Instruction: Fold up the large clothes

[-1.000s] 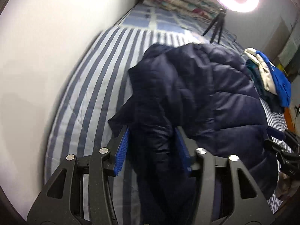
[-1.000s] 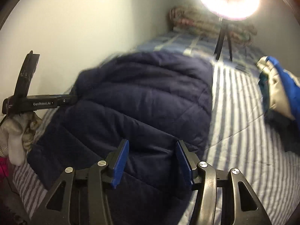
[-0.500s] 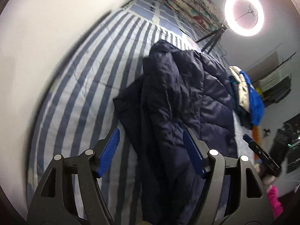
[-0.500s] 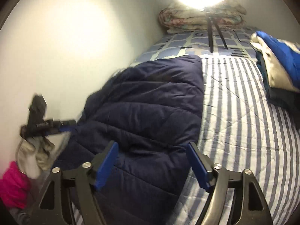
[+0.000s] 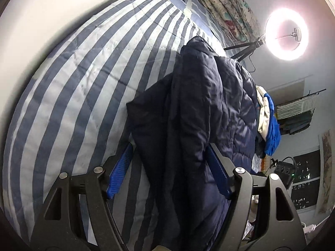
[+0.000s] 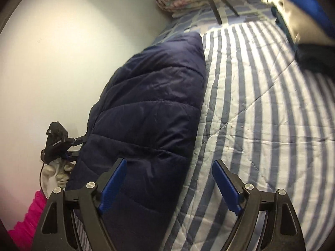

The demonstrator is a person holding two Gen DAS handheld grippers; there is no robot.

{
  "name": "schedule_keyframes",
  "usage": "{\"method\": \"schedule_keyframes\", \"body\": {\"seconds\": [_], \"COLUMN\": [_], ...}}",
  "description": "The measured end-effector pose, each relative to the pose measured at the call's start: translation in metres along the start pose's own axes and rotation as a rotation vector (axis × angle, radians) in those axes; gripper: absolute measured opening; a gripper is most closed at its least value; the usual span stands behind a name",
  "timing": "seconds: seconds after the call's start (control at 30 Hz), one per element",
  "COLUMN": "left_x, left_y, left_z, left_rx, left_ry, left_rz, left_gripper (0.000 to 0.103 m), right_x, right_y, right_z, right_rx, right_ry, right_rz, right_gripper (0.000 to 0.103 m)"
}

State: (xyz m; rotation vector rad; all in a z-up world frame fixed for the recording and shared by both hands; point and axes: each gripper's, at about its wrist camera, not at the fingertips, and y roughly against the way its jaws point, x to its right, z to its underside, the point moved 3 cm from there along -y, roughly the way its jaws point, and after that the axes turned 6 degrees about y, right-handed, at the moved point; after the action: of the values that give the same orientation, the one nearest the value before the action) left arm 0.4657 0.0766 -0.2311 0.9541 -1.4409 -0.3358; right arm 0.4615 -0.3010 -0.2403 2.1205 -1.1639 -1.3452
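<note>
A large navy quilted jacket (image 5: pixel 209 108) lies lengthwise on the blue-and-white striped bedspread (image 5: pixel 83 87), with a loose fold bunched along its near side. My left gripper (image 5: pixel 169 146) stands open astride that fold; its blue pads do not press on the cloth. In the right wrist view the jacket (image 6: pixel 150 104) lies along the wall side of the bed. My right gripper (image 6: pixel 169 162) hovers over the jacket's right edge with its jaws opening, one finger over the jacket and the other over the bedspread (image 6: pixel 261 115). The left gripper (image 6: pixel 56 144) shows beyond the jacket, held by a gloved hand (image 6: pixel 56 173).
A ring light on a tripod (image 5: pixel 286 35) stands at the far end of the bed beside a folded floral quilt (image 5: pixel 226 6). A pile of blue and cream clothes (image 6: pixel 297 10) lies on the right side. A white wall (image 6: pixel 62 62) runs along the left. A pink sleeve (image 6: pixel 27 219) shows low.
Both grippers' jaws have spread wider around the jacket cloth. Both views have rolled, and the right gripper has shifted towards the jacket's right edge and lower over the bed.
</note>
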Motion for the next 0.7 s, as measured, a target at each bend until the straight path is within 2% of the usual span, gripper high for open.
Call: {"method": "schedule_keyframes", "body": {"seconds": [0.23,0.3,0.4,0.43,0.5,0.53,0.57,0.7], "left_x": [0.014,0.02,0.03,0.035,0.048,0.054,0.059,0.076], "left_y": [-0.016,-0.02,-0.026,-0.026,-0.024,-0.022,-0.02,-0.01], "left_z": [-0.007,-0.008,-0.009,-0.007,-0.002,0.001,0.004,0.016], "left_rx": [0.018,0.03,0.039,0.05,0.084,0.1,0.113,0.159], "left_ry": [-0.077,-0.103,-0.137,-0.162,-0.229,-0.262,-0.286,-0.345], "left_rz": [-0.021,-0.04,-0.068,-0.083,-0.132,-0.153,-0.169,-0.21], "left_gripper": [0.074,0.07,0.051,0.041,0.031,0.024,0.02,0.015], "right_x": [0.0,-0.006,-0.022,-0.026,-0.034,-0.037,-0.042,-0.063], "right_y": [-0.028,-0.037,-0.05,-0.049,-0.044,-0.042,-0.038,-0.023], "right_z": [-0.014,-0.019,-0.024,-0.022,-0.02,-0.021,-0.022,-0.021], "right_rx": [0.011,0.005,-0.024,-0.026,-0.03,-0.028,-0.026,-0.025], "right_ry": [-0.019,-0.011,0.035,0.051,0.081,0.088,0.099,0.16], "right_rz": [-0.068,-0.071,-0.02,-0.001,0.035,0.047,0.069,0.166], "right_gripper": [0.087,0.086,0.077,0.073,0.061,0.051,0.042,0.028]}}
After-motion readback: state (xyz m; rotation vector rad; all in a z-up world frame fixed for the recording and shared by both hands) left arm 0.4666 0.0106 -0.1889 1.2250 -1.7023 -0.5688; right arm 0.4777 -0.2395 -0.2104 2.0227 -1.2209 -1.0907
